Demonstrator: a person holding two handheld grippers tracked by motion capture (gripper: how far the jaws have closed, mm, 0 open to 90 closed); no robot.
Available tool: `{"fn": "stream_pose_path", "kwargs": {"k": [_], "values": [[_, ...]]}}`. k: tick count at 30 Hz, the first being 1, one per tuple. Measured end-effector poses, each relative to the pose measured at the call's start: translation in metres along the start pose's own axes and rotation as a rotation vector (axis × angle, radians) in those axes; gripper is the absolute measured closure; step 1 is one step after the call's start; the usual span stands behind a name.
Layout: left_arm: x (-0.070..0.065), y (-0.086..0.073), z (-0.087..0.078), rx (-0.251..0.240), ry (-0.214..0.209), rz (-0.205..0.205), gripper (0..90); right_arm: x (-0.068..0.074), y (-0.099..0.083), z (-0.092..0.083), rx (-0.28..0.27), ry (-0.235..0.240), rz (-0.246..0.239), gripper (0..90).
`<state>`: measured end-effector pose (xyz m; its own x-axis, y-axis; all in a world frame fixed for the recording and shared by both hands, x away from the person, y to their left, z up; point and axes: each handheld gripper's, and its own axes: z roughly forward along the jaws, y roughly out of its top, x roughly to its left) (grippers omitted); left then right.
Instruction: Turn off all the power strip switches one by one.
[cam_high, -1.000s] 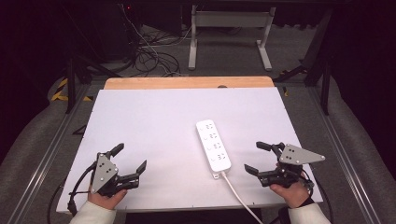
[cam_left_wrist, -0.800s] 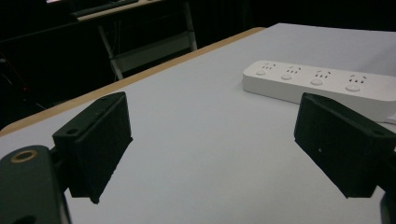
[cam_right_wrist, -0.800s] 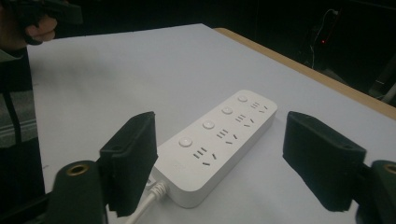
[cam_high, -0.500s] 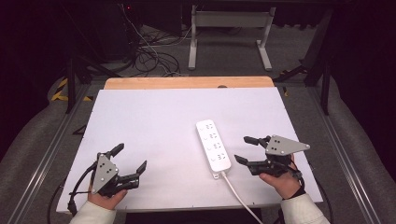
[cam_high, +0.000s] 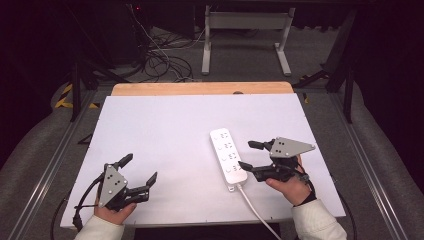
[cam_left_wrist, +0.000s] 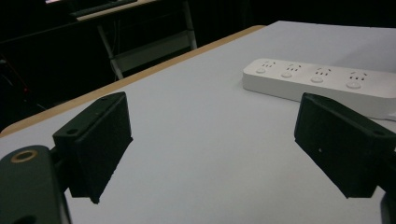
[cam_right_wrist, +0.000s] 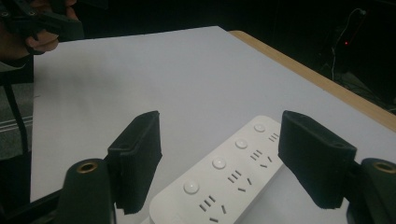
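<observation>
White counter (cam_high: 165, 125) all round, power strip (cam_high: 228, 155) lying right of centre, and the right tool (cam_high: 248, 155), its jaws having just narrowed yet released, lines up beside it, needing to straddle and clamp next, while the left tool (cam_high: 138, 169) waits unclenched.

a lab or test room: a bare white table (cam_high: 165, 130) with a wooden edge beyond the grippers, metal rails alongside, tangled cables (cam_high: 160, 62) on the grey floor farther off, and dark surroundings.
</observation>
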<state>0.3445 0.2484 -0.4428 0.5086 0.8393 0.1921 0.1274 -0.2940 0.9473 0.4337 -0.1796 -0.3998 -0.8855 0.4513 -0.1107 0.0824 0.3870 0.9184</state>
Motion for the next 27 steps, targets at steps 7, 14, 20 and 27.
{"fn": "stream_pose_path", "kwargs": {"k": [7, 14, 20, 27], "values": [[0.0, 0.0, 0.0, 0.0, -0.001, 0.001, 11.6, -0.001, 0.007, 0.014, 0.009, 0.042, -0.002, 31.4], [0.0, 0.0, 0.0, 0.001, -0.001, -0.001, 11.6, 0.004, 0.008, 0.021, 0.055, 0.028, -0.047, 44.1], [0.0, 0.0, 0.0, 0.001, -0.003, -0.003, 11.6, 0.007, 0.012, 0.018, 0.074, -0.004, -0.098, 60.1], [0.0, 0.0, 0.0, 0.002, 0.0, -0.002, 11.7, 0.006, 0.016, 0.021, 0.137, 0.079, -0.075, 90.0]]}}
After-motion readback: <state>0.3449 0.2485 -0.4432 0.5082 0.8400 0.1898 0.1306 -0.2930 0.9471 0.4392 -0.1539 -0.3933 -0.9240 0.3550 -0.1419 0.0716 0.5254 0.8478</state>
